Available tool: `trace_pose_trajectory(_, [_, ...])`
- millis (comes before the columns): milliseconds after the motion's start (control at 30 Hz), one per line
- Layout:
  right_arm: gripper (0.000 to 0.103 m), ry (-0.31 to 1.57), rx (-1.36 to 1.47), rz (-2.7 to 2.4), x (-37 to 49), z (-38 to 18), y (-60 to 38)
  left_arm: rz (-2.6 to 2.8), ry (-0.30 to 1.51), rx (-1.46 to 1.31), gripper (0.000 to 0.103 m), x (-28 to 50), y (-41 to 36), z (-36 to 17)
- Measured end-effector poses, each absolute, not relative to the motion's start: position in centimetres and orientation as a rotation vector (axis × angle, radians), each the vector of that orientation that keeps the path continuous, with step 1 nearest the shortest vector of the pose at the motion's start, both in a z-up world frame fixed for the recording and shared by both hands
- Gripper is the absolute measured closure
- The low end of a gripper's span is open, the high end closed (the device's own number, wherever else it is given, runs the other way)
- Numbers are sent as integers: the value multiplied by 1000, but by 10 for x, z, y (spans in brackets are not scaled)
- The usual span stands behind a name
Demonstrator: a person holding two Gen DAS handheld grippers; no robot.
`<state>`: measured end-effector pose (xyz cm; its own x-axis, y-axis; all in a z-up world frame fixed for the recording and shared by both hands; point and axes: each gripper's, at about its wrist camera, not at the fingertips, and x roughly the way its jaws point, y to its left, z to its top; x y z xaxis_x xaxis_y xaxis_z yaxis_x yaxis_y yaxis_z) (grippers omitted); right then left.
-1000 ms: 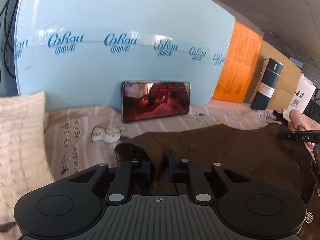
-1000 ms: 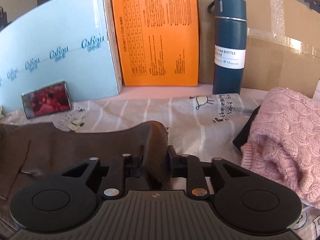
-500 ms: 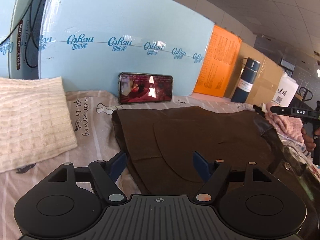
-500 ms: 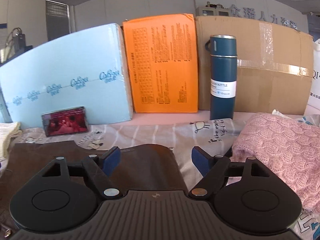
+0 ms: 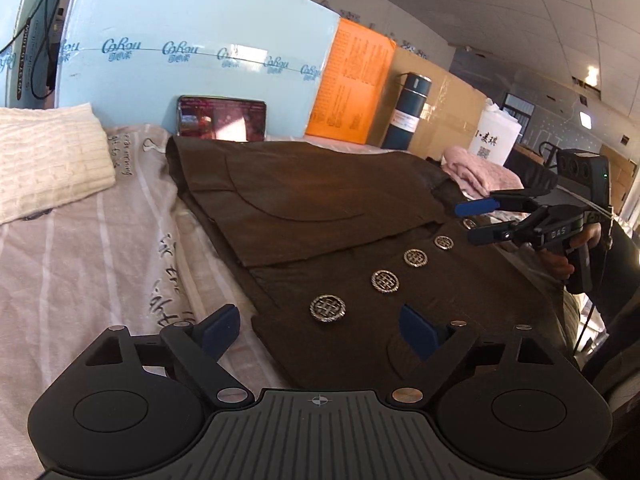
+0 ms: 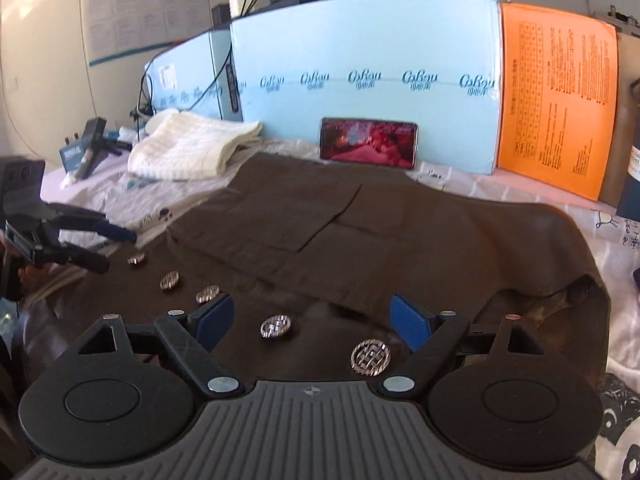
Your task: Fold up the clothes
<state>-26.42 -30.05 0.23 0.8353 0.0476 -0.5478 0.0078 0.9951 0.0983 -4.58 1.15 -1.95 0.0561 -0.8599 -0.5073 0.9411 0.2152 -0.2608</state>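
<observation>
Left wrist view: left gripper spread wide, empty, over brown jacket flat on striped sheet; right gripper likewise released; jacket's near hem hidden behind grippers.

left gripper black ribbed body, blue finger pads, silver screws, right gripper same, white "DAS" marking

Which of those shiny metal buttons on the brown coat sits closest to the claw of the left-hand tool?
The biggest-looking button, at the near end of the row on the brown coat. It lies between the open left claw fingers; the other buttons trail away toward the right claw.
</observation>
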Motion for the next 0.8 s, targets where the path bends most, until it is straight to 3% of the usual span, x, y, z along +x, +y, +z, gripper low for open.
trace_pose_trajectory(100, [18, 634, 83, 0, -262, -10, -296, -1394, 624, 169, 8, -52, 10, -19])
trace_pose_trajectory(600, [12, 635, 119, -42, -268, -25, -304, -1529, 645, 90, 11, -51, 8, -18])
trace_pose_trajectory(633, [12, 636, 117, -42, -269, -24, -304, -1552, 635, 83, 14, -52, 8, -18])
trace_pose_trajectory(667, [12, 635, 118, -40, -269, -24, -304, -1567, 617, 95, 30, -55, 8, -18])
trace_pose_trajectory(700, [12, 635, 119, -38, -270, -24, -304, -1564, 604, 122, 60, -57, 7, -18])
trace_pose_trajectory(733, [12, 634, 120, -35, -271, -24, -304, -1557, 592, 152, 73, -59, 6, -18])
trace_pose_trajectory(767, [12, 633, 122, -34, -271, -23, -304, -1548, 589, 170, 86, -59, 5, -18])
trace_pose_trajectory(800, [12, 633, 123, -32, -273, -23, -305, -1541, 585, 179, 86, -60, 4, -18])
